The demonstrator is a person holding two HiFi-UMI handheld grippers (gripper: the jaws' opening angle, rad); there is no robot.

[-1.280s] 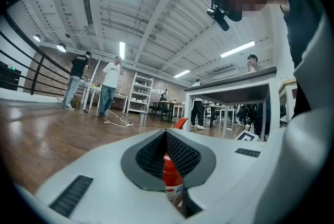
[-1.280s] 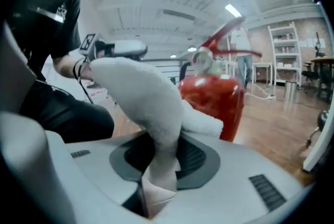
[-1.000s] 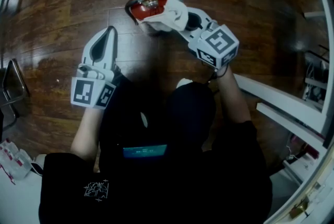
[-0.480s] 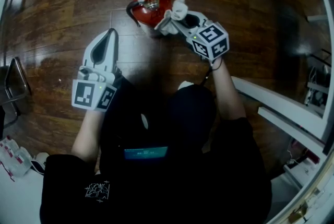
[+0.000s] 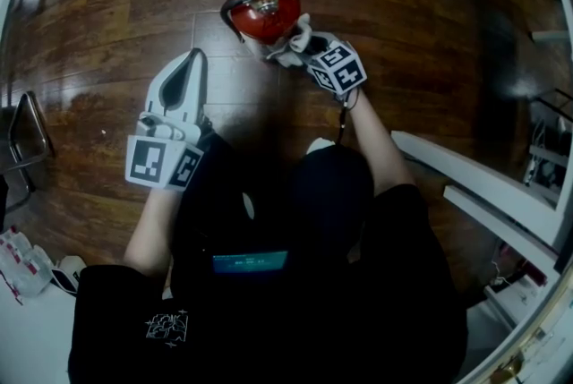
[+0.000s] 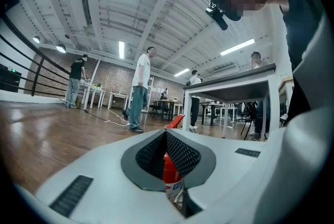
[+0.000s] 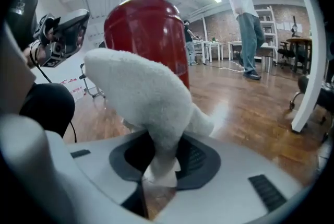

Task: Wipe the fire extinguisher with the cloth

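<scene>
Brown wood floor (image 5: 107, 24) lies all around. The red fire extinguisher (image 5: 267, 11) stands on it, far in the middle. The left gripper (image 5: 194, 56) hangs near and left of it, pinched shut on nothing. The right gripper (image 5: 309, 49) squeezes the white cloth (image 5: 291, 46) against the extinguisher's near right side.

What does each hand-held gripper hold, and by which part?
The right hand-held gripper pinches the white cloth by a bunched end. The left hand-held gripper holds nothing; its jaws are together.
</scene>
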